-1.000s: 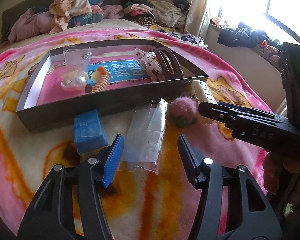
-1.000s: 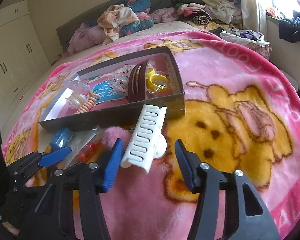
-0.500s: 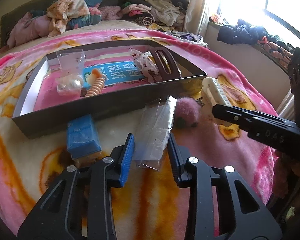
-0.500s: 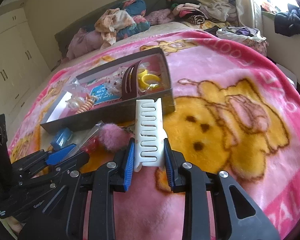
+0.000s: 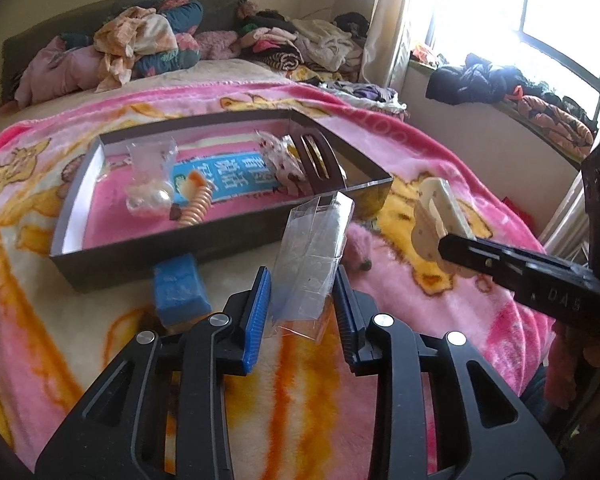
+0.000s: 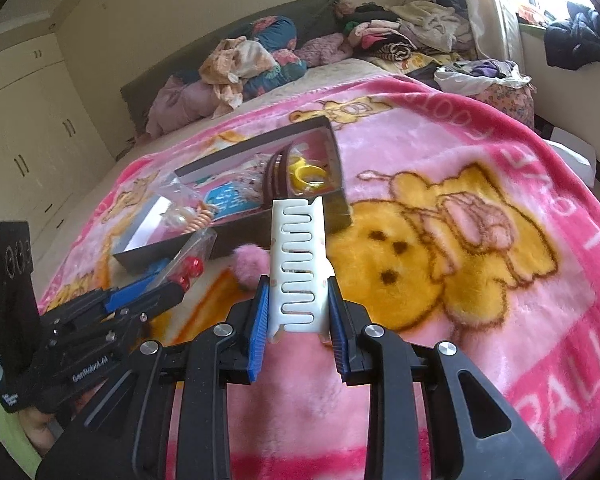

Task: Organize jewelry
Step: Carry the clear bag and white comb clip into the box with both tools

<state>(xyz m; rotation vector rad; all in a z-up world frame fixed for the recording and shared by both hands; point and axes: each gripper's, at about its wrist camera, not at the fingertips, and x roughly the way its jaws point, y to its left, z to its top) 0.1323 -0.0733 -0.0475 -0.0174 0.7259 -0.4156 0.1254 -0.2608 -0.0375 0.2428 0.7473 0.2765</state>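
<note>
Clamped in the left gripper (image 5: 302,300) at lower centre is a clear packet (image 5: 312,256); a white hair clip (image 6: 298,264) is gripped by the right gripper (image 6: 298,312), below the box (image 6: 236,240).

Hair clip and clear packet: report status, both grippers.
Left gripper shut on clear packet. Right gripper shut on white hair clip. Both held short of the tray; pink pompom below.

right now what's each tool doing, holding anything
left tool: shut on the clear plastic packet
right tool: shut on the white hair clip
</note>
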